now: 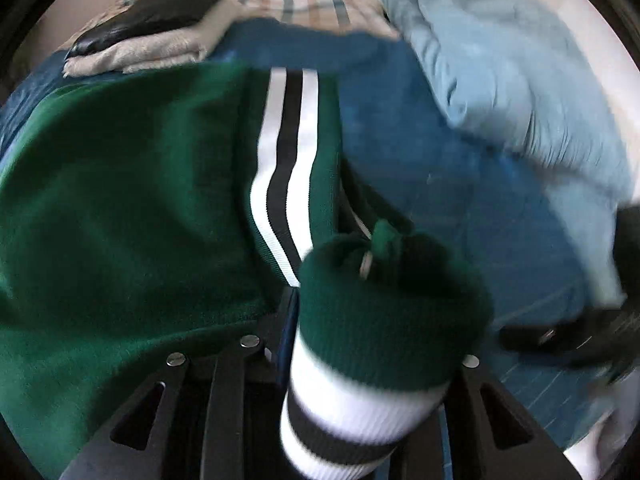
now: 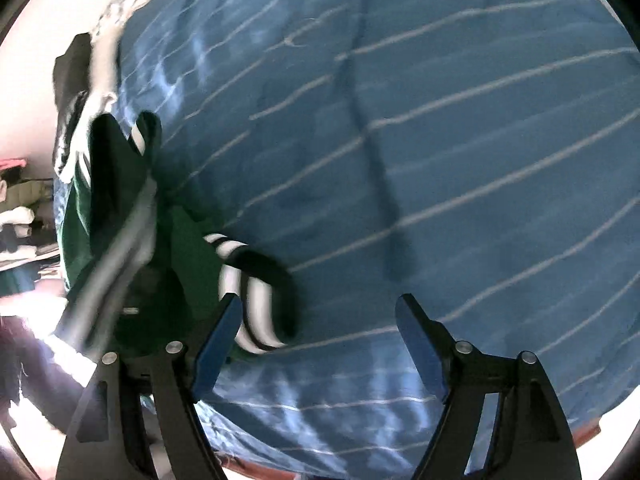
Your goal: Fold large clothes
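Note:
A large green garment (image 1: pixel 120 220) with white and black stripes lies spread on the blue bedspread (image 1: pixel 440 168). My left gripper (image 1: pixel 372 312) points steeply down and is shut on its ribbed, striped cuff (image 1: pixel 400 344), which bunches over the fingers and hides the tips. In the right wrist view my right gripper (image 2: pixel 318 298) stands open over the striped bedspread (image 2: pixel 440 140), with nothing between its blue pads (image 2: pixel 218 344). The green garment (image 2: pixel 188 248) and its striped cuff (image 2: pixel 256 304) sit just left of the left finger. Both views are motion-blurred.
A light blue pillow (image 1: pixel 500 80) lies at the back right of the bed. At the back left sits a stack of folded clothes, beige (image 1: pixel 152 52) under black (image 1: pixel 160 4), with a plaid piece (image 1: pixel 304 0) beside it. The bed's edge and floor show at left (image 2: pixel 32 320).

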`<state>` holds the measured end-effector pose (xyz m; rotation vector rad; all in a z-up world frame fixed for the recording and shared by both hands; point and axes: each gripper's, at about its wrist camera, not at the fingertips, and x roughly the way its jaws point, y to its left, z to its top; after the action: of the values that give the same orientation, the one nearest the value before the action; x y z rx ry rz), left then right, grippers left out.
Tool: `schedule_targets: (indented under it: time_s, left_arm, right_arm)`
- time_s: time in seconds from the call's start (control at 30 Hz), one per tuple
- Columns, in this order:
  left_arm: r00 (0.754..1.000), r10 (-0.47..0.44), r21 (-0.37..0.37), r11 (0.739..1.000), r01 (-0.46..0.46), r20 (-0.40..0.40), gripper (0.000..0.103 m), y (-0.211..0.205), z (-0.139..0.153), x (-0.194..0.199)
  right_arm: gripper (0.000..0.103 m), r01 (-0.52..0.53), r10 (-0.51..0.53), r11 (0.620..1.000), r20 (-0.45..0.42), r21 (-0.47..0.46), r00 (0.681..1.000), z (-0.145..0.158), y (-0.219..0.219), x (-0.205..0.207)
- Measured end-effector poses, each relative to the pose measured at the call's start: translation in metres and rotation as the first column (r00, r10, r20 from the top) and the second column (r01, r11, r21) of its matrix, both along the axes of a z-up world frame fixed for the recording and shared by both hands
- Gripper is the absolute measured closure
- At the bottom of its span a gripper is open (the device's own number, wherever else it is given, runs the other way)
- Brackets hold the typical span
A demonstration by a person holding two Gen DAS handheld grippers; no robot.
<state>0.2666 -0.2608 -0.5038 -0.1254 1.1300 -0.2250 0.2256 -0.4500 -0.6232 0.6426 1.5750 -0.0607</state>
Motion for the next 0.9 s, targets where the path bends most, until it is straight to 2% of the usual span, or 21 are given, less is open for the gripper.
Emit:
schedule_targets:
  time_s: [0.1, 0.13, 0.17, 0.2, 0.23, 0.27, 0.33, 0.4, 0.47, 0.5, 0.53, 0.6, 0.63, 0.7, 0.77, 0.8, 0.83, 0.87, 0.9]
  left_arm:
    - [0.999, -0.035, 0.039, 0.999, 0.036, -0.040, 0.075, -0.002, 0.019, 0.001]
    - [0.998, -0.038, 0.022, 0.999, 0.039, -0.048, 0.065, 0.004, 0.026, 0.001]
    - [0.998, -0.048, -0.016, 0.999, 0.047, -0.043, 0.051, 0.007, 0.038, 0.000]
    - [0.998, -0.059, -0.027, 0.998, 0.058, -0.028, 0.040, 0.008, 0.035, -0.009]
    - [0.997, -0.073, -0.034, 0.997, 0.073, -0.001, 0.017, 0.007, 0.043, -0.014]
    - [0.996, -0.080, -0.039, 0.996, 0.081, 0.025, 0.011, 0.009, 0.052, -0.016]
    - [0.998, -0.048, -0.034, 0.998, 0.050, 0.051, 0.011, 0.021, 0.066, -0.021]
    - [0.997, 0.035, 0.008, 0.999, -0.036, 0.070, 0.011, 0.045, 0.077, -0.026]
    - [0.989, 0.127, 0.055, 0.990, -0.132, 0.079, 0.011, 0.078, 0.078, -0.029]
    - [0.972, 0.220, 0.119, 0.966, -0.229, 0.087, 0.011, 0.104, 0.078, -0.036]
    - [0.957, 0.276, 0.156, 0.945, -0.287, 0.088, 0.011, 0.121, 0.073, -0.040]
    - [0.904, 0.414, 0.273, 0.863, -0.426, 0.102, 0.011, 0.161, 0.058, -0.054]
    - [0.870, 0.484, 0.331, 0.809, -0.486, 0.094, 0.011, 0.184, 0.044, -0.062]
    - [0.816, 0.576, 0.406, 0.734, -0.544, 0.051, 0.011, 0.218, 0.012, -0.071]
    - [0.761, 0.649, 0.443, 0.678, -0.586, 0.014, 0.010, 0.248, -0.023, -0.082]
    - [0.744, 0.668, 0.452, 0.663, -0.596, 0.002, 0.010, 0.258, -0.039, -0.087]
    - [0.735, 0.678, 0.429, 0.668, -0.608, -0.014, 0.010, 0.264, -0.050, -0.090]
    - [0.727, 0.686, 0.404, 0.674, -0.619, -0.029, 0.009, 0.270, -0.056, -0.094]
    - [0.723, 0.690, 0.387, 0.677, -0.626, -0.036, 0.008, 0.273, -0.064, -0.093]
  right_arm:
    - [0.014, -0.043, 0.043, 0.999, 0.032, -0.001, 0.999, 0.013, -0.001, 0.003]
    - [0.014, -0.058, 0.058, 0.998, 0.048, 0.001, 0.997, 0.018, -0.001, 0.005]
    - [0.014, -0.072, 0.071, 0.997, 0.063, 0.007, 0.995, 0.022, -0.001, 0.009]
    - [0.013, -0.082, 0.080, 0.996, 0.075, 0.017, 0.994, 0.027, 0.000, 0.011]
    - [0.011, -0.088, 0.085, 0.996, 0.086, 0.032, 0.993, 0.031, 0.001, 0.014]
    - [0.009, -0.094, 0.087, 0.994, 0.101, 0.061, 0.991, 0.037, 0.002, 0.018]
    - [0.008, -0.095, 0.079, 0.989, 0.132, 0.117, 0.988, 0.046, 0.005, 0.027]
    - [0.008, -0.107, 0.079, 0.979, 0.165, 0.171, 0.983, 0.050, 0.013, 0.042]
    - [0.008, -0.149, 0.104, 0.963, 0.198, 0.226, 0.975, 0.050, 0.033, 0.067]
    - [0.008, -0.172, 0.120, 0.951, 0.208, 0.256, 0.971, 0.047, 0.043, 0.078]
    - [0.007, -0.206, 0.145, 0.934, 0.218, 0.292, 0.965, 0.041, 0.057, 0.093]
    - [0.007, -0.267, 0.201, 0.911, 0.228, 0.314, 0.953, 0.026, 0.085, 0.118]
    - [0.007, -0.298, 0.234, 0.900, 0.222, 0.319, 0.946, 0.015, 0.098, 0.131]
    - [0.007, -0.325, 0.273, 0.882, 0.194, 0.340, 0.942, -0.009, 0.119, 0.150]
    - [0.008, -0.327, 0.286, 0.850, 0.160, 0.413, 0.945, -0.030, 0.135, 0.165]
    - [0.026, -0.305, 0.272, 0.844, 0.139, 0.441, 0.952, -0.037, 0.141, 0.171]
    - [0.044, -0.297, 0.264, 0.863, 0.136, 0.409, 0.955, -0.036, 0.144, 0.176]
    - [0.067, -0.300, 0.265, 0.867, 0.141, 0.397, 0.954, -0.036, 0.146, 0.179]
    - [0.082, -0.278, 0.234, 0.866, 0.153, 0.417, 0.960, -0.030, 0.145, 0.182]
